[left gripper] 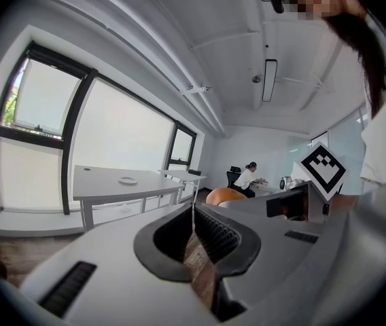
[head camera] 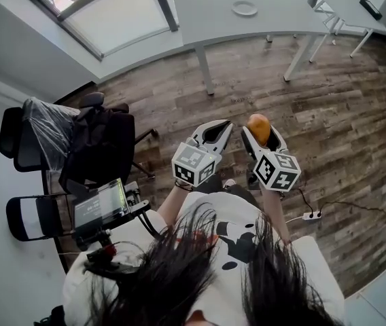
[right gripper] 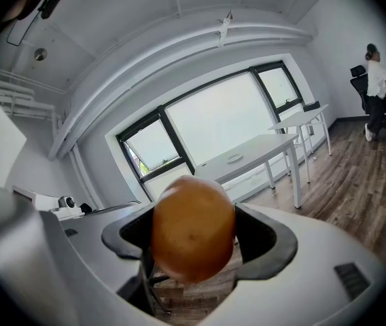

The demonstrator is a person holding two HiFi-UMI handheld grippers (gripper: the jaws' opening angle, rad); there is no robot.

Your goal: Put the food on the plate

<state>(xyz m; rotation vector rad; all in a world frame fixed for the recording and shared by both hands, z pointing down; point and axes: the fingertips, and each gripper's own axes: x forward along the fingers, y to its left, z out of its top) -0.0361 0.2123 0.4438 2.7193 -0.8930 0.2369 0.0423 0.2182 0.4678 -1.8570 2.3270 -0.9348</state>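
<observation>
An orange, egg-shaped piece of food (right gripper: 193,228) sits clamped between the jaws of my right gripper (right gripper: 194,240); the head view shows the same food (head camera: 259,128) at that gripper's tip (head camera: 257,136), held above the wooden floor. Beside it on the left, my left gripper (head camera: 221,133) is held at about the same height with its jaws pressed together and nothing between them (left gripper: 193,231). A white plate (head camera: 244,8) lies on the white table (head camera: 274,19) far ahead, well beyond both grippers. The plate (right gripper: 234,158) also shows small on that table in the right gripper view.
A black office chair (head camera: 94,141) draped with dark clothing stands to the left, next to a camera rig (head camera: 101,209). A second white table (head camera: 353,5) is at the far right. A power strip (head camera: 308,216) and cable lie on the floor. A seated person (left gripper: 247,177) works far off.
</observation>
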